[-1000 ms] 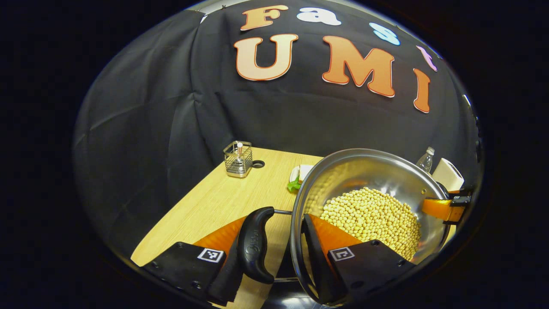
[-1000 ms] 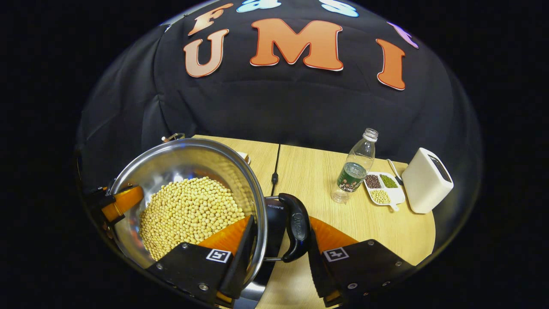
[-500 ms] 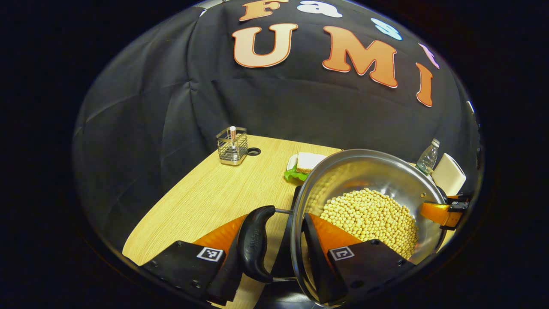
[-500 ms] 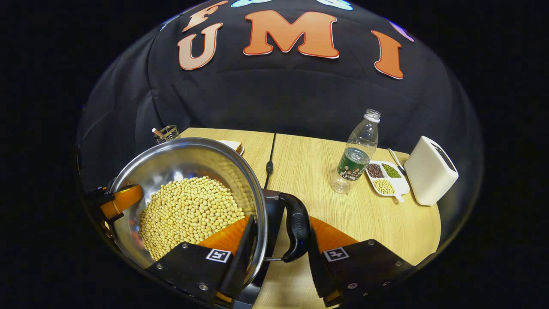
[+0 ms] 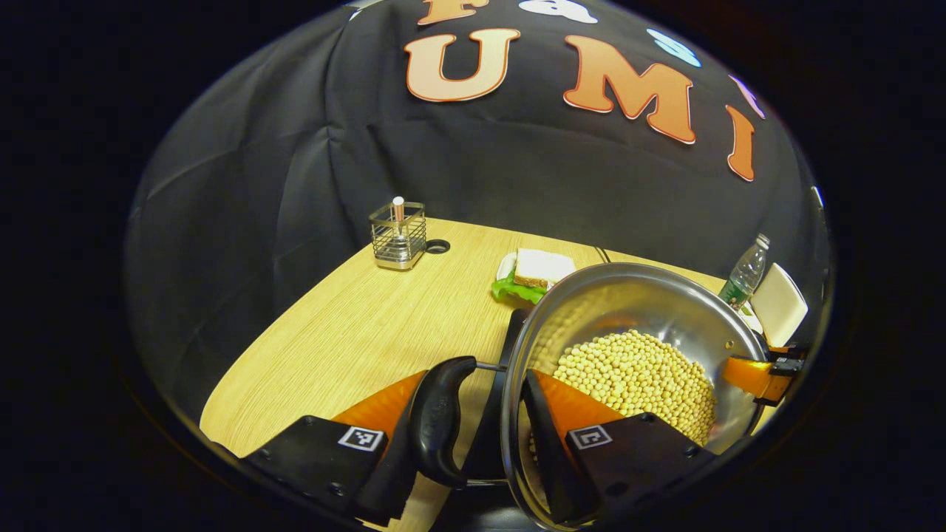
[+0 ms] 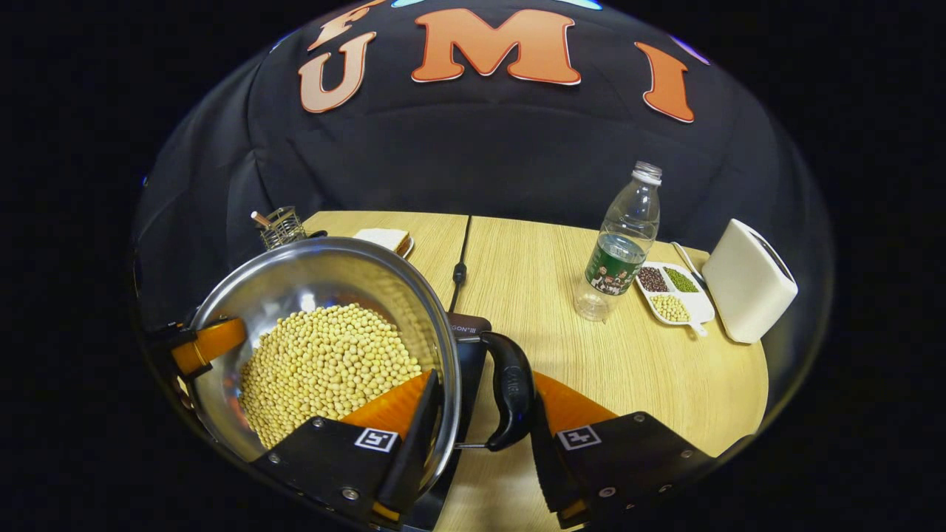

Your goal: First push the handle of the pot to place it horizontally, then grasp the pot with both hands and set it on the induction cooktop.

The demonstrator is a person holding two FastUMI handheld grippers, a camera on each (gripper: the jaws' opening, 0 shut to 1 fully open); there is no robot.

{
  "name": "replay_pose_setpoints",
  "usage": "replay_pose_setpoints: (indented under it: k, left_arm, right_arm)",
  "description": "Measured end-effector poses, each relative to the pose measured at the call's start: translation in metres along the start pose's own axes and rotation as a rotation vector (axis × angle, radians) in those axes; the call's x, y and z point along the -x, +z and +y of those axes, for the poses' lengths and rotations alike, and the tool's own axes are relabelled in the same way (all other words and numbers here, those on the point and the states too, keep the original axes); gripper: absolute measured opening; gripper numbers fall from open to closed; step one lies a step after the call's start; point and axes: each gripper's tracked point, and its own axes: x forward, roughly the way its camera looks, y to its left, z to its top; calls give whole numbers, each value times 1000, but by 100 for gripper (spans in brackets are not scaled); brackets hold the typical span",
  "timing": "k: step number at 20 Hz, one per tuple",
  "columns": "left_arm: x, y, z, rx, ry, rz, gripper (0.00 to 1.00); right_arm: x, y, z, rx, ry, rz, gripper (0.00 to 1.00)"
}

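A steel pot [image 5: 650, 292] full of soybeans [image 5: 635, 377] hangs between both grippers. My left gripper [image 5: 477, 378] is shut on the pot's black left handle [image 5: 437, 417], one finger outside the handle and one inside the rim. My right gripper [image 6: 482, 378] is shut the same way on the black right handle [image 6: 510, 391] of the pot [image 6: 318, 273]. Each gripper also shows across the pot in the other view: right gripper [image 5: 754, 373], left gripper [image 6: 199, 347]. The black induction cooktop [image 6: 467, 329] lies right under the pot, mostly hidden, its edge [image 5: 510, 340] beside the rim.
On the wooden table [image 6: 532, 295] stand a wire holder [image 5: 397, 236], a sandwich on a plate [image 5: 539, 270], a water bottle [image 6: 621, 251], a sectioned dish of beans [image 6: 669, 292] and a white box [image 6: 750, 281]. A black cable [image 6: 460, 266] runs back from the cooktop.
Both grippers stay shut on the pot's handles. The table's things have slid up in both views, and more of the table and cooktop shows around the pot.
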Motion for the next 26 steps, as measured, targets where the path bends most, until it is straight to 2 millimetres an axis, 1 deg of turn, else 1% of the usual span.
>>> replay_pose_setpoints:
  k: [1, 2, 3, 4, 5, 7, 9, 10, 11, 12, 13, 14, 15, 16, 17, 18, 19, 20, 21, 22, 23, 24, 25, 26]
  left_arm:
    - [-1, -3, 1, 0, 13, 10, 77]
    - [-5, -6, 0, -5, 22, 26, 82]
    - [-8, -8, 2, -1, 39, 39, 84]
    - [-9, 2, -3, -5, 41, 17, 86]
    - [-2, 15, 0, -15, 54, -29, 87]
    - [20, 46, 7, -52, 106, -132, 86]
    - [50, 82, 5, -72, 123, -238, 92]
    - [68, 98, 0, -74, 119, -288, 88]
    - [84, 112, -8, -66, 102, -335, 92]
    - [102, 123, -19, -55, 78, -379, 92]
    - [121, 134, -30, -35, 50, -421, 88]
    - [137, 145, -35, -20, 19, -459, 88]
    - [155, 157, -44, -7, -4, -496, 88]
    - [170, 164, -53, -3, -20, -534, 88]
    - [185, 173, -61, 1, -33, -570, 88]
    - [200, 179, -71, 4, -41, -595, 91]
    - [218, 182, -81, 9, -48, -616, 91]
    - [226, 183, -89, 15, -63, -635, 91]
    - [243, 188, -97, 16, -77, -656, 91]
    - [262, 191, -101, 10, -82, -680, 92]
    - [278, 192, -104, 4, -90, -702, 92]
    - [291, 194, -110, 3, -101, -721, 92]
    - [303, 194, -115, 6, -110, -735, 92]
    - [316, 193, -119, 6, -120, -749, 92]
  right_arm:
    - [0, -1, 1, 4, 8, 6, 59]
    - [0, -7, 3, 10, 20, 28, 65]
    - [5, -6, 6, 13, 36, 28, 68]
    - [9, -6, 7, 17, 51, 22, 70]
    - [14, 0, 7, 20, 58, -1, 76]
    - [32, 16, 2, 29, 61, -83, 82]
    - [57, 41, -6, 54, 43, -204, 85]
    - [75, 56, -11, 71, 31, -280, 86]
    - [95, 67, -16, 84, 19, -342, 87]
    - [115, 77, -22, 95, 8, -398, 88]
    - [134, 87, -28, 100, -2, -454, 90]
    - [155, 97, -34, 103, -7, -513, 91]
    - [176, 108, -40, 106, -8, -575, 91]
    - [198, 110, -39, 110, -4, -629, 92]
    - [218, 116, -47, 109, -6, -675, 93]
    - [238, 122, -55, 99, -11, -721, 93]
    - [255, 128, -64, 90, -22, -758, 94]
    - [268, 136, -79, 86, -33, -790, 94]
    - [283, 139, -89, 93, -50, -817, 95]
    - [294, 138, -98, 102, -65, -832, 95]
    - [303, 133, -107, 100, -75, -837, 97]
    - [313, 130, -111, 85, -75, -851, 95]
    - [323, 128, -113, 73, -66, -872, 97]
    - [332, 126, -118, 72, -66, -892, 95]
